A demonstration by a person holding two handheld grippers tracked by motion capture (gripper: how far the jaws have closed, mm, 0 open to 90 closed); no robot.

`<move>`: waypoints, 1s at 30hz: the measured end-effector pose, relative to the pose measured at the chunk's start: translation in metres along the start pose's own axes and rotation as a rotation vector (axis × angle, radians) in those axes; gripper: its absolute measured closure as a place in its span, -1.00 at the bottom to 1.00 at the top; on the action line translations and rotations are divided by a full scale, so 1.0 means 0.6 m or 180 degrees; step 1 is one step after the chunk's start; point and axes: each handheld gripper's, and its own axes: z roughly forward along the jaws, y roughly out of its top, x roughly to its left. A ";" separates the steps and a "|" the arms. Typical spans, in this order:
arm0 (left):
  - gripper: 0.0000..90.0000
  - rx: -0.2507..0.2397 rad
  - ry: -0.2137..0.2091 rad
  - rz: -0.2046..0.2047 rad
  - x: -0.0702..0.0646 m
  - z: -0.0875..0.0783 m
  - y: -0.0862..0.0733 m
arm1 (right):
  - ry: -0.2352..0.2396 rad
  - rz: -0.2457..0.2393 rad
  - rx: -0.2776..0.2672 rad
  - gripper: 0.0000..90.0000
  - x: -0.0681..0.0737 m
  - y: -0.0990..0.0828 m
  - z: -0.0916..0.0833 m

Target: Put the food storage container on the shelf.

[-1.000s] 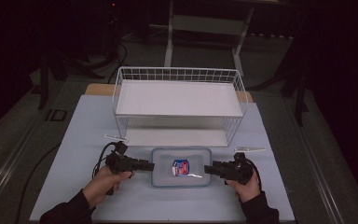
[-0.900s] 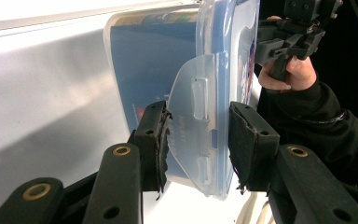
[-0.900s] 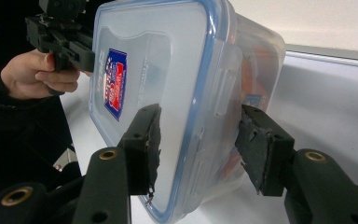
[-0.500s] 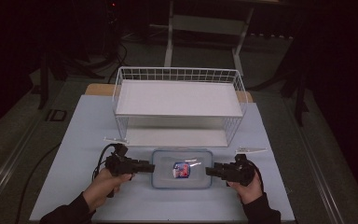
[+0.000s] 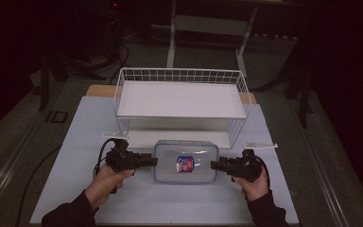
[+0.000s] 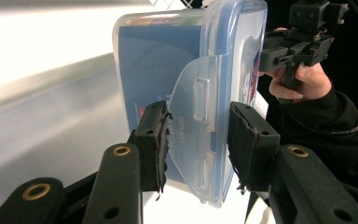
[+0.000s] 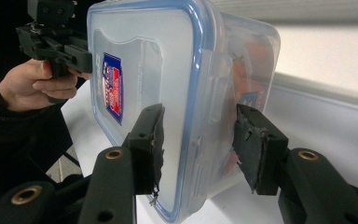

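A clear plastic container (image 5: 185, 163) with a blue-rimmed lid and a red and blue label sits crosswise in front of me. My left gripper (image 5: 153, 161) is shut on its left end. In the left gripper view the pads (image 6: 151, 140) clamp the base and lid of the container (image 6: 168, 70) around a flared side clip. My right gripper (image 5: 213, 165) grips the right end. Its jaws have just been closing, and in the right gripper view the end of the container (image 7: 158, 70) lies between them, one pad (image 7: 149, 140) on the lid.
A white wire shelf basket (image 5: 179, 70) stands just behind the container, on a pale mat (image 5: 170, 203) covering the table. A black cable (image 5: 98, 161) loops left of my left hand. The floor around is dark, with stand legs at the back.
The container has risen slightly in the high view, together with my left gripper. The right gripper has barely shifted.
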 end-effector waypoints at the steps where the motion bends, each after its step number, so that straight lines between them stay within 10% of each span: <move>1: 0.29 -0.0032 0.0015 0.0009 -0.001 -0.001 0.004 | -0.0001 0.0005 -0.0030 0.20 0.000 0.006 -0.001; 30: 0.17 -0.0695 0.0556 0.0162 0.059 0.053 0.026 | -0.0302 -0.0148 -0.0122 0.16 -0.066 0.065 0.051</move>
